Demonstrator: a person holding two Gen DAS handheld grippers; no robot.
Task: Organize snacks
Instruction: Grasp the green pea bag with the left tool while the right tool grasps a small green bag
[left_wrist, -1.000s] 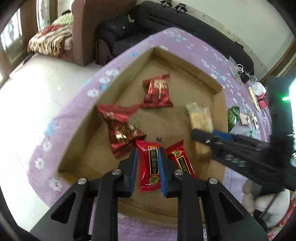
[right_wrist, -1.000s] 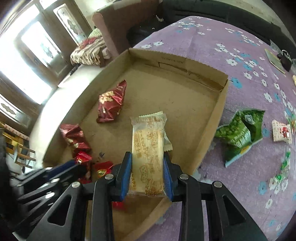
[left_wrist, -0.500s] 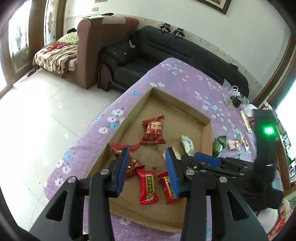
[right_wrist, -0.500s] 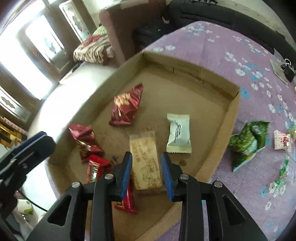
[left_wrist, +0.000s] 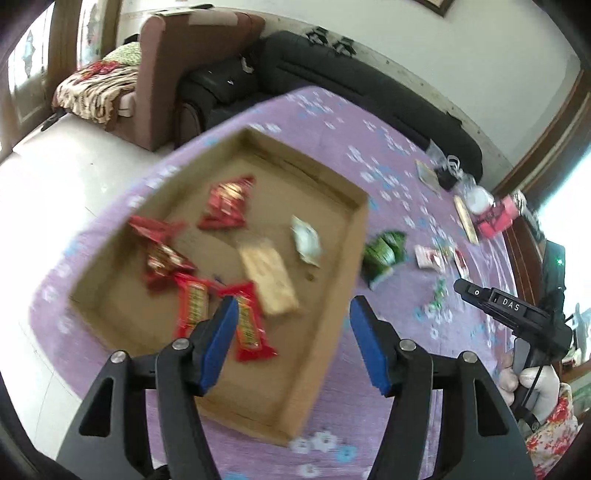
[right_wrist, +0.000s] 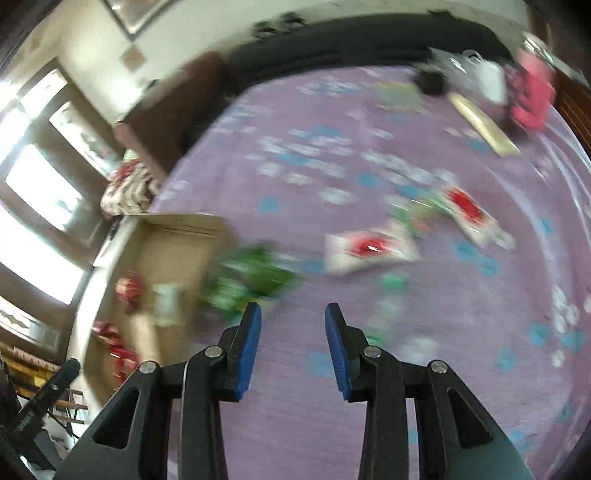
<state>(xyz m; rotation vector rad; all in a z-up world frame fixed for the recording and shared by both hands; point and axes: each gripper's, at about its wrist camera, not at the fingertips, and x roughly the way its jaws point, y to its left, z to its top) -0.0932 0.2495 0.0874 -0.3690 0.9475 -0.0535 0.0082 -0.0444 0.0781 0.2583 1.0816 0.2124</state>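
A shallow cardboard box (left_wrist: 334, 280) lies on the purple flowered tablecloth (left_wrist: 399, 332). In it lie several red snack packets (left_wrist: 192, 302), a beige biscuit pack (left_wrist: 267, 275) and a white packet (left_wrist: 306, 240). My left gripper (left_wrist: 291, 325) is open and empty above the box's near right corner. My right gripper (right_wrist: 291, 330) is open and empty over the cloth, right of the box (right_wrist: 173, 236). A green snack bag (right_wrist: 251, 284) lies just ahead of it, with white-and-red packets (right_wrist: 369, 249) beyond. The right wrist view is blurred.
A green bag (left_wrist: 384, 253) and small packets (left_wrist: 428, 256) lie on the cloth right of the box. A pink item (left_wrist: 496, 218), a white cup and other clutter stand at the far table edge. A black sofa (left_wrist: 369, 81) and a brown armchair stand behind.
Both grippers let go of their snacks in the box, opened wider and rose. The right gripper swung right over the cloth toward the green bag; the left shifted right.
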